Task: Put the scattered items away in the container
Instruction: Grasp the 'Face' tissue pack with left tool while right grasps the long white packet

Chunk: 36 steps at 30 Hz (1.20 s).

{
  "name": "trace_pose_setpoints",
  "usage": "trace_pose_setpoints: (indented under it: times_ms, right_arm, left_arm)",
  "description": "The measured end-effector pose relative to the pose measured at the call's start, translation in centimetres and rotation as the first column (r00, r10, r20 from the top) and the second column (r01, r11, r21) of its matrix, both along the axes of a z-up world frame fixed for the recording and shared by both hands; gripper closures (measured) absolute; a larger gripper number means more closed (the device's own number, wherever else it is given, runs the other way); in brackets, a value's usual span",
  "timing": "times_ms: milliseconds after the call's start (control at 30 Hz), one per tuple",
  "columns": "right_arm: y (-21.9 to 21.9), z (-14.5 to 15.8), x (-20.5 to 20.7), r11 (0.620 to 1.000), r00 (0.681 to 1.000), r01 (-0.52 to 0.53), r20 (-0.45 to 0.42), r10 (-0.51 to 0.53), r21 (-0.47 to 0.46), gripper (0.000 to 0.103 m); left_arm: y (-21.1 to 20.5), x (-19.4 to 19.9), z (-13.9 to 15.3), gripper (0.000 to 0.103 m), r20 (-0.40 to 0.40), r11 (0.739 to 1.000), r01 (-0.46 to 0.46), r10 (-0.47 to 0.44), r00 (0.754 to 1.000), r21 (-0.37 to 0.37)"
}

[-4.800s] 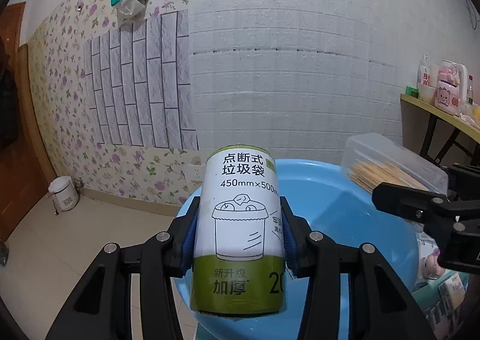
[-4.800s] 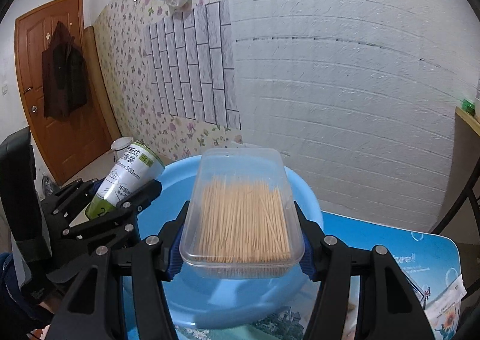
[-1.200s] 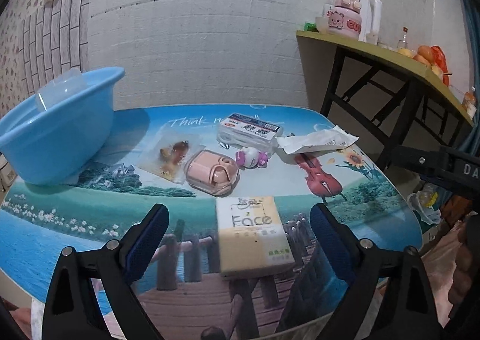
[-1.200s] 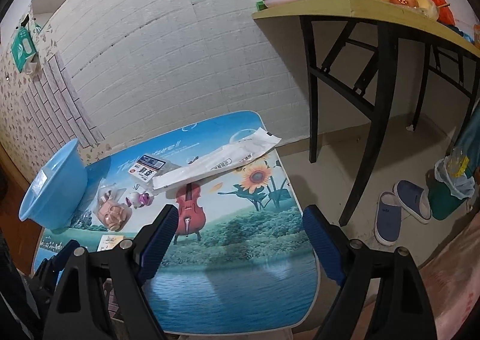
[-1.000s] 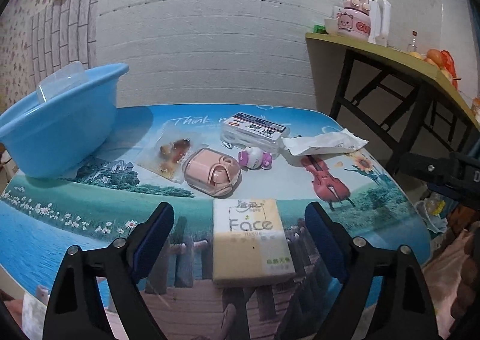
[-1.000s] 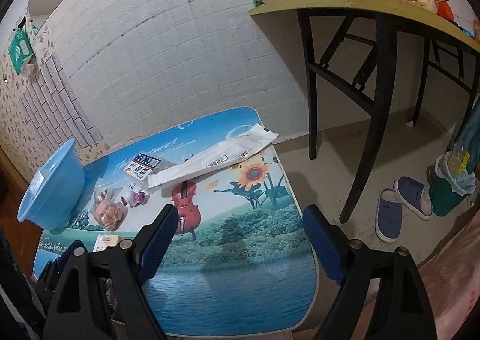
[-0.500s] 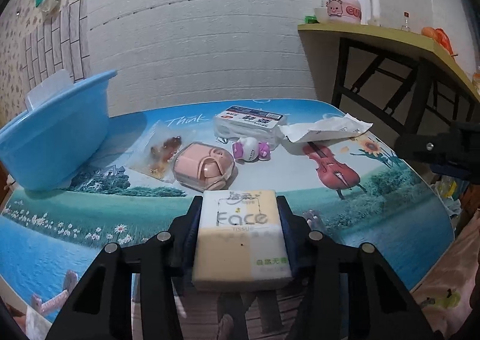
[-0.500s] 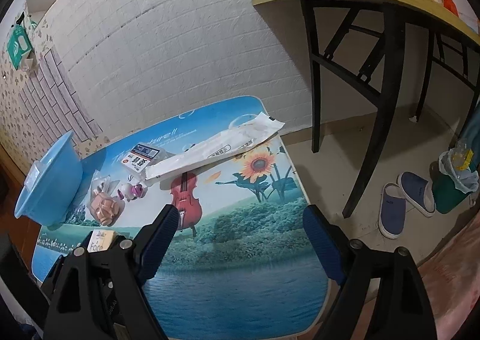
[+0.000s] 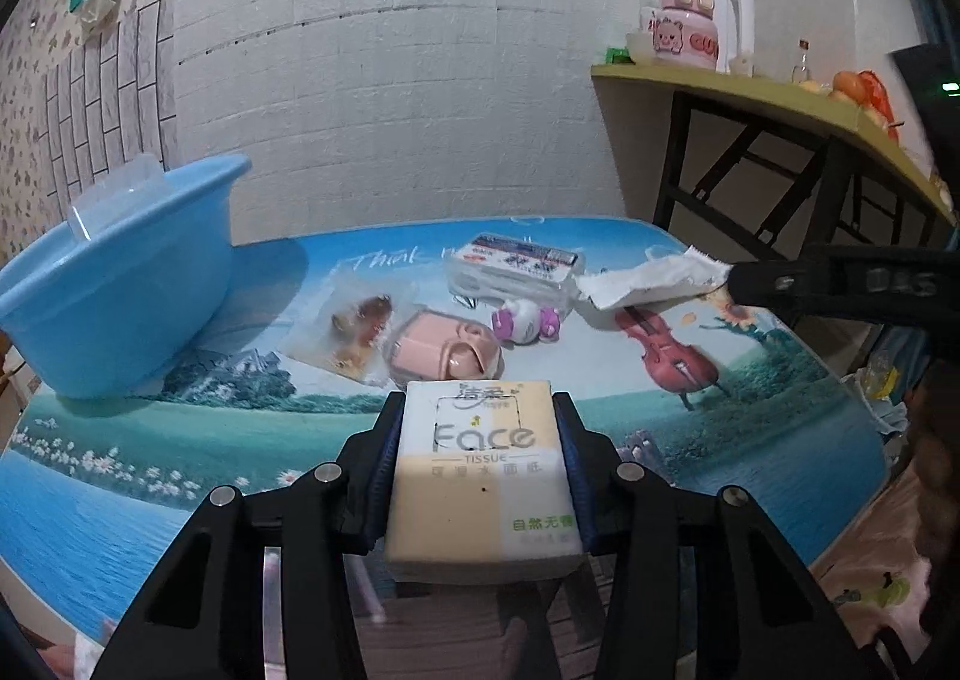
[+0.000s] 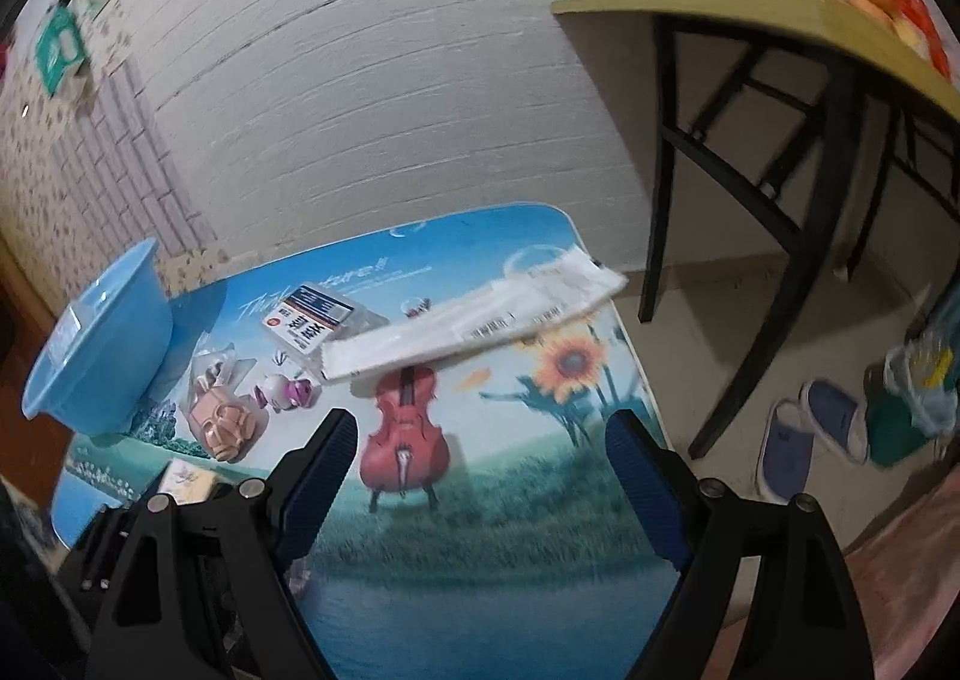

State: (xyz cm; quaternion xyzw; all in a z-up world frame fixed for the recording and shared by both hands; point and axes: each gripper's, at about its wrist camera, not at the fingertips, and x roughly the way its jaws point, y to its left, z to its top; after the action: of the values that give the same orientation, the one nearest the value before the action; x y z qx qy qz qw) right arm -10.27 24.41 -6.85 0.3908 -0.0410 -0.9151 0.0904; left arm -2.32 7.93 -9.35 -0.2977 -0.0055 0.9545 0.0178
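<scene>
Two grippers are over the table (image 9: 780,476): the left gripper (image 9: 478,473) has just closed and pinches the tissue pack (image 9: 480,476) at the near edge; the right gripper (image 10: 480,470) is spread, holding nothing.

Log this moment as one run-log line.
left gripper: shut on white-and-yellow Face tissue pack | right gripper: open, empty | blue plastic basin: on table, far left | pack: not yet binned
</scene>
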Motion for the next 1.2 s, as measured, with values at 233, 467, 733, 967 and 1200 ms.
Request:
trace_pose_setpoints:
  times_ms: [233,467,733,967,1200]
  right_arm:
    - [-1.7,0.3,-2.5,0.997,0.996,-0.081,0.032,0.082,-0.017,0.017]
    - [0.1,-2.2,-5.9,0.933,0.964,0.122,0.265,-0.029,-0.339,0.018]
    - [-0.4,-3.6,-8.4,0.886,0.913,0.264,0.396,-0.102,-0.382,0.039]
    - [-2.2,-3.2,-10.5,0.900,0.896,0.324,0.400,-0.192,-0.293,0.049]
    - [-3.3,-3.3,-11.5,0.944,0.911,0.279,0.359,-0.203,-0.174,0.079]
  left_arm:
    - [-2.0,-0.1,1.6,0.059,-0.044,1.000,-0.028,0.028,0.999,0.007]
    - [-4.7,-1.0,2.0,0.059,-0.037,0.995,-0.093,0.095,0.995,0.046]
    - [-7.1,-1.6,2.5,0.059,-0.041,0.986,-0.141,0.145,0.989,0.091]
    - [-8.8,-1.9,2.4,0.059,-0.030,0.978,-0.169,0.174,0.984,0.123]
    - [-9.6,-1.8,2.8,0.059,-0.042,0.971,-0.179,0.187,0.981,0.157]
